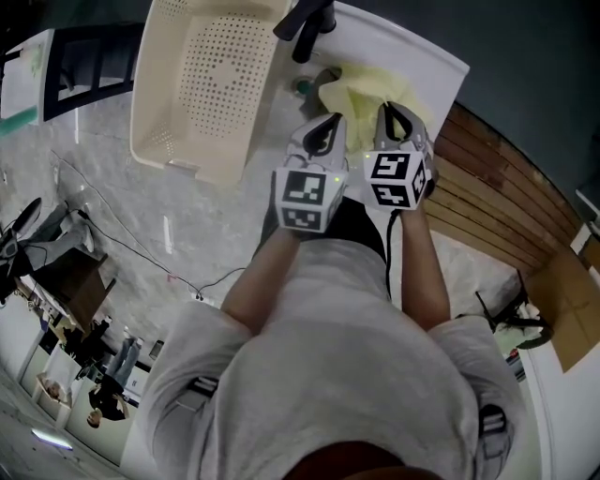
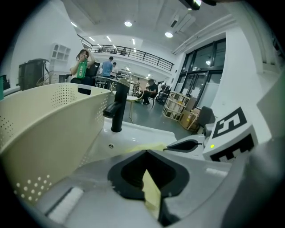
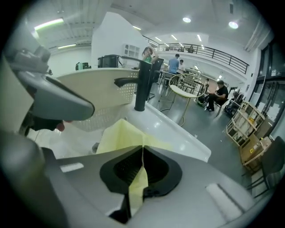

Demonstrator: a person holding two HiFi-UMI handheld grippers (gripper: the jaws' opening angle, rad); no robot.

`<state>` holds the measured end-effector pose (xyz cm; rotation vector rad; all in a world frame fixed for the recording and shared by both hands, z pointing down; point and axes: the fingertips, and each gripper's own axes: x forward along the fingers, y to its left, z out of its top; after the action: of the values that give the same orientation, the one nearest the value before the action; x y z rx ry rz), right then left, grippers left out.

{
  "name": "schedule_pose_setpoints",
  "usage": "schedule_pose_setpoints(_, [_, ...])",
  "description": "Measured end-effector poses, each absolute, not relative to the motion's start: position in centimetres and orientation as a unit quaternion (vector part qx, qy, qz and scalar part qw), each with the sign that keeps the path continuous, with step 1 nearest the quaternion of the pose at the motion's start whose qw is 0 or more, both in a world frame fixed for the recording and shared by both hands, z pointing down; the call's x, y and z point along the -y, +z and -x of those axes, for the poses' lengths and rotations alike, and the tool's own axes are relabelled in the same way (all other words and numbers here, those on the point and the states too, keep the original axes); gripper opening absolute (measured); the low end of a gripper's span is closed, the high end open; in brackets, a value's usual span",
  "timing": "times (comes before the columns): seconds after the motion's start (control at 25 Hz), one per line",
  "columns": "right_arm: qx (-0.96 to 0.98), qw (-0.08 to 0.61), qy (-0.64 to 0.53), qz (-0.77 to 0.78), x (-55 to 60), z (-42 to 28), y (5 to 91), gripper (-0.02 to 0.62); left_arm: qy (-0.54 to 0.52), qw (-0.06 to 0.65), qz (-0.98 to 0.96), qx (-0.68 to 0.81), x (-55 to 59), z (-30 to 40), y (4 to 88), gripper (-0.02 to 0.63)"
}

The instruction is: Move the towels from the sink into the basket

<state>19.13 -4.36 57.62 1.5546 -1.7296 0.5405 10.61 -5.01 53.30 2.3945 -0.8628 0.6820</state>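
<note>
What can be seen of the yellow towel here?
The yellow towel is a thin, soft-looking pale cloth, bunched over the white sink near the black tap. The left hand-held gripper and the right hand-held gripper are each shut on a fold, cloth running back between their closed jaws. It is outside the cream basket.

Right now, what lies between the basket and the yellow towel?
Only the drain, seen in the head view; the black faucet stands farther back.
</note>
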Motion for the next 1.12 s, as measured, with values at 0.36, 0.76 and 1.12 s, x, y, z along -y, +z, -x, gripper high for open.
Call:
schedule_pose_setpoints(0.36, [0.692,0.287,0.186,-0.636,4.6,-18.4,50.5,0.011,0.224,0.224,-0.891,0.326,4.5,-10.3,49.7,0.020])
schedule_pose_setpoints(0.76, [0.719,0.216,0.151,-0.643,4.6,-16.8,43.8,0.011,0.187,0.184,-0.893,0.366,4.3,-8.5,44.9,0.020])
schedule_pose_setpoints(1.12, [0.753,0.168,0.111,-0.626,5.8,-13.9,37.8,0.011,0.159,0.151,-0.886,0.410,4.7,-6.2,40.5,0.021])
